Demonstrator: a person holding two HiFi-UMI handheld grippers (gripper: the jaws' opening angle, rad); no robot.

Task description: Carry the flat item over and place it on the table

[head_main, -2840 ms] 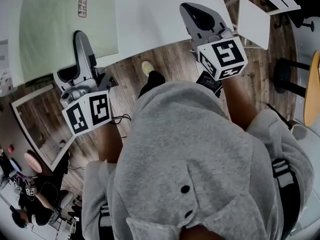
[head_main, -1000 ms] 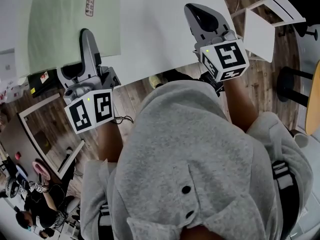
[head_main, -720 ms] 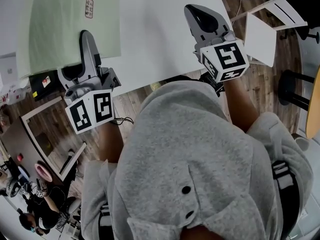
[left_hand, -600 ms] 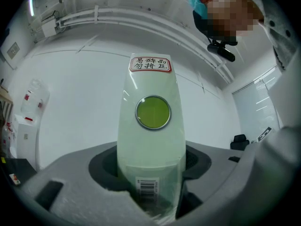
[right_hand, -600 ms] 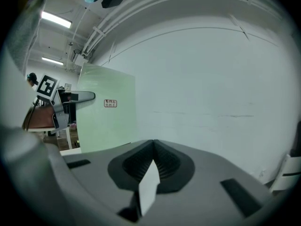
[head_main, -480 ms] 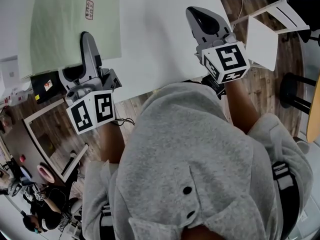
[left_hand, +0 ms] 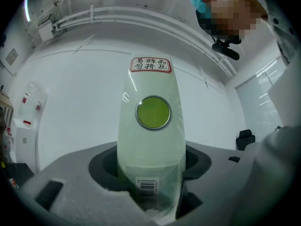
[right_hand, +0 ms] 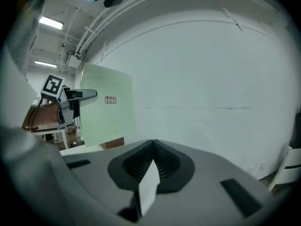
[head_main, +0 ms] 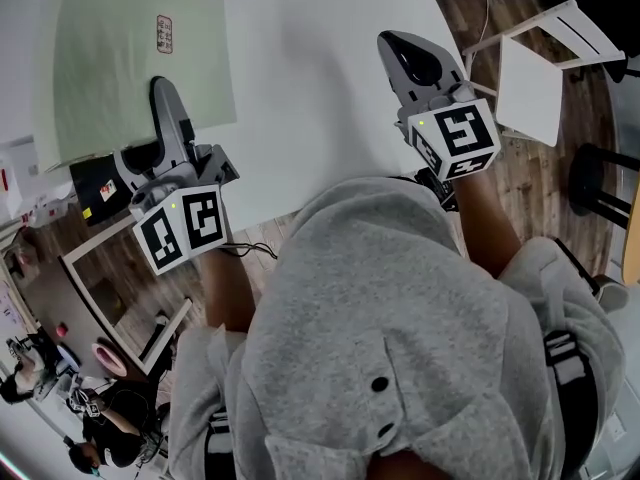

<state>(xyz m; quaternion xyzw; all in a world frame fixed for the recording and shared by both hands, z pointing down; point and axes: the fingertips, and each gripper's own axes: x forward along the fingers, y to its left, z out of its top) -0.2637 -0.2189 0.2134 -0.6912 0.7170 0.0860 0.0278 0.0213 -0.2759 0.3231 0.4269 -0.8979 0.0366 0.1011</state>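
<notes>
The flat item is a pale green sheet (head_main: 140,58) with a red-edged label, a round green sticker and a barcode. My left gripper (head_main: 165,88) is shut on its near edge, and the sheet runs forward out of the jaws (left_hand: 150,140). It hangs over the left part of the white table (head_main: 310,78). My right gripper (head_main: 405,43) is over the table's right side, away from the sheet. Its jaws meet (right_hand: 153,147), and a thin white sliver stands at their line; I cannot tell what it is. From the right gripper view the green sheet (right_hand: 106,112) shows at the left.
A white chair (head_main: 525,73) stands right of the table on the wooden floor. A black box (head_main: 95,183) lies under the sheet's near left corner. A pale rectangular frame (head_main: 110,288) sits on the floor at the left. Other people are at the lower left.
The table's near edge has come closer under me, so both grippers now reach farther over the tabletop. The green sheet has stayed in the left gripper throughout.
</notes>
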